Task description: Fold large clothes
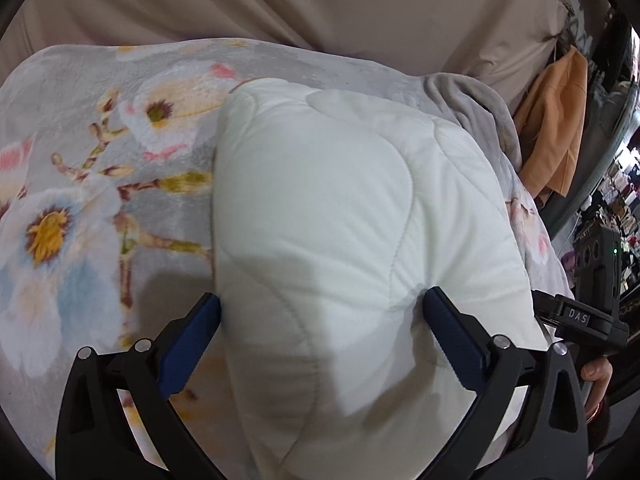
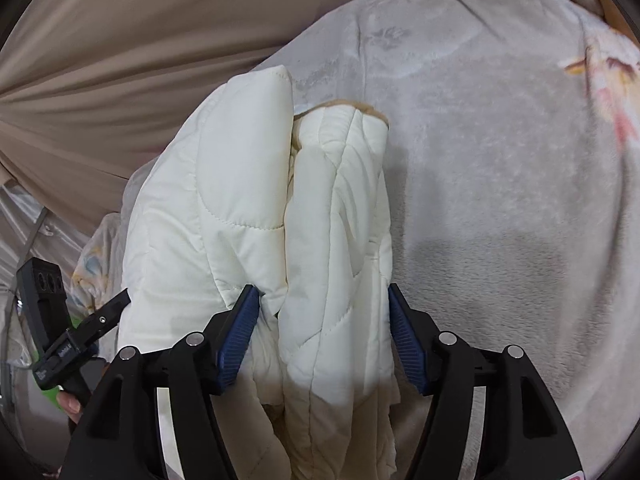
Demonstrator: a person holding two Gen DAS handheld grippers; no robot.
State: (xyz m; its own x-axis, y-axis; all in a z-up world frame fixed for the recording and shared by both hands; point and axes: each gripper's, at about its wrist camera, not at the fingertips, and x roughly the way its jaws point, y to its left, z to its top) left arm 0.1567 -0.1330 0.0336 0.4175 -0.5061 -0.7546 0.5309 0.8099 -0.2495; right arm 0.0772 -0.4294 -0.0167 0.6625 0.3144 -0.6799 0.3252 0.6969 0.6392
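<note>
Left gripper point(image 1: 320, 308) with black arms and blue ribbed pads point(image 1: 452, 332), spread wide around the near end of a folded white quilted padded garment point(image 1: 320, 220); left pad beside the garment's left edge, right pad pressed into a dent on its top, no clamp on it. Garment folded into a thick bundle, lying on a grey plush blanket with a pink, white and blue flower print point(image 1: 80, 200). Right gripper point(image 2: 322, 320), same black arms and blue pads point(image 2: 404, 340), also spread wide, straddling the right-hand roll of the garment point(image 2: 332, 240); left pad tucked into the crease between the 2 rolls, right pad just beside the outer edge, contact too close to call, no squeeze visible. Tan lining point(image 2: 360, 108) showing at the far end of the rolls. Beyond the blanket, a beige draped cloth point(image 1: 280, 0). At the right edge of the left view, an orange cloth point(image 1: 556, 128) hanging.
</note>
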